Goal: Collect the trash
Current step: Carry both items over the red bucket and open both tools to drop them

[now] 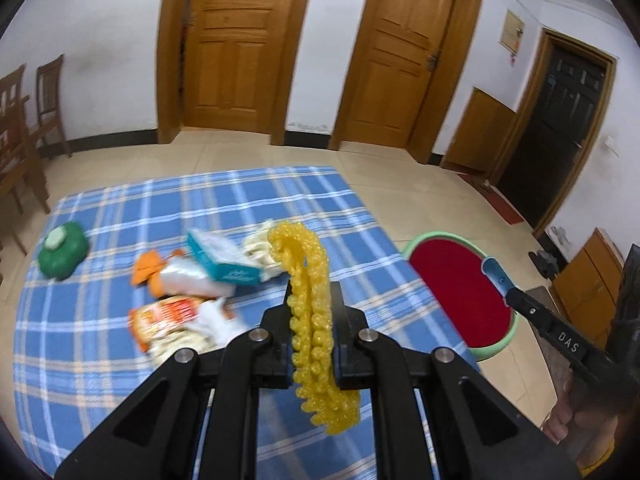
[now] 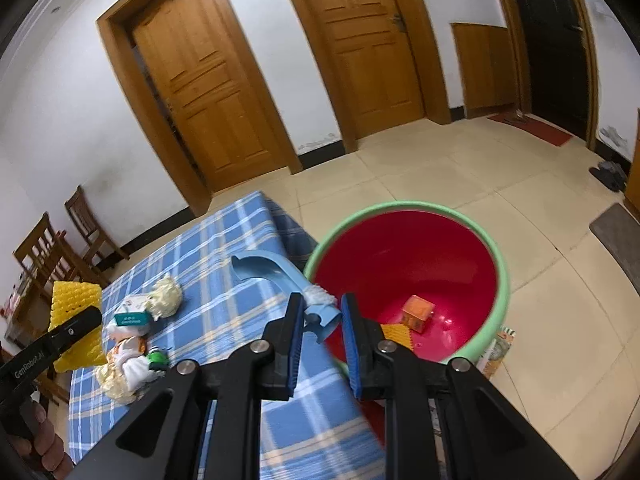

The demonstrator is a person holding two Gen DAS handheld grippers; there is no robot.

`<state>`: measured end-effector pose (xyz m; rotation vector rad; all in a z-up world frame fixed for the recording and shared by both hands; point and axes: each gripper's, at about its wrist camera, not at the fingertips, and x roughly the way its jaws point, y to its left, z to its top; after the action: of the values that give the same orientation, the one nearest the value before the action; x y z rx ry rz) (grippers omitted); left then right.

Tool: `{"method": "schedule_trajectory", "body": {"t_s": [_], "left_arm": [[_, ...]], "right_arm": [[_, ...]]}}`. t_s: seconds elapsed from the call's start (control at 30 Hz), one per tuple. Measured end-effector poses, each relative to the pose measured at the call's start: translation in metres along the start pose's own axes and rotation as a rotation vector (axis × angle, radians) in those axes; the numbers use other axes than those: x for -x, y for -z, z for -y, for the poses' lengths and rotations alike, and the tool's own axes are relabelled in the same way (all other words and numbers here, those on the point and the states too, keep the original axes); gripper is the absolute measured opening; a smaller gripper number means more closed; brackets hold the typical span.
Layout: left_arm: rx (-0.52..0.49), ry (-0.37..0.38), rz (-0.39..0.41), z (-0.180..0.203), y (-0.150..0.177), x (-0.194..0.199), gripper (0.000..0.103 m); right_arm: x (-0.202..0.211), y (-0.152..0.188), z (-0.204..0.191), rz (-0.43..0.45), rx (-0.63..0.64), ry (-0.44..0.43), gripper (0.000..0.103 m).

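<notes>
Trash run partly done. The bin, red inside with a green rim, stands on the floor just off the worktop's right edge. Two pieces already lie in its bottom: a small orange carton and a scrap of yellow mesh.

Left claw is clamped on a yellow foam net sleeve, lifted clear of the blue checked worktop; the sleeve arches up past the claw tips and droops back between the arms. In the right wrist view the same sleeve shows as a flat yellow sheet out over the worktop's left side, well apart from the bin.

Right claw is closed on the handle of a blue toothbrush, white bristles just at the claw tips, handle curving away over the worktop's right edge beside the bin rim. Not yet over the opening, by my reading.

Still lying mid-worktop, in a loose cluster: a teal and white box, an orange and white wrapper, a red printed packet, a pale crumpled wad. A green lump with a white cap sits apart near the left edge.

Left to do: drop both held pieces, then clear the cluster. Something striped stands on the floor behind the bin; cannot tell what.
</notes>
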<state>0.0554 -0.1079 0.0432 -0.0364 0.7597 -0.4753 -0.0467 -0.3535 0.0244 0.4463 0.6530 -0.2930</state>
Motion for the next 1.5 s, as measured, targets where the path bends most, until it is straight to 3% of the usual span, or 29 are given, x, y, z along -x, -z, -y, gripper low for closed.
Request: {"method": "schedule_trajectory", "body": {"t_s": [0.4,1.0,1.13,1.33,1.5], "left_arm": [[-0.101,0.126,-0.074,0.071,-0.018,-0.060,0.012],[-0.197,0.227,-0.202,0.144,-0.011,-0.147,0.012],[-0.209,0.249,-0.203,0.153,-0.010,-0.153,0.012],[-0.226,0.258,-0.201,0.159,-0.012,-0.153,0.027],[-0.213,0.242,-0.200,0.158,-0.013,-0.151,0.028]], "right_arm": [[-0.014,-0.001,0.051,-0.018,-0.078,0.074,0.021],[-0.043,0.006,0.095,-0.073,-0.142,0.098,0.023],[-0.042,0.006,0.098,-0.068,-0.145,0.096,0.024],[-0.040,0.007,0.100,-0.063,-0.150,0.087,0.028],[-0.035,0.008,0.099,-0.054,-0.147,0.079,0.031]]}}
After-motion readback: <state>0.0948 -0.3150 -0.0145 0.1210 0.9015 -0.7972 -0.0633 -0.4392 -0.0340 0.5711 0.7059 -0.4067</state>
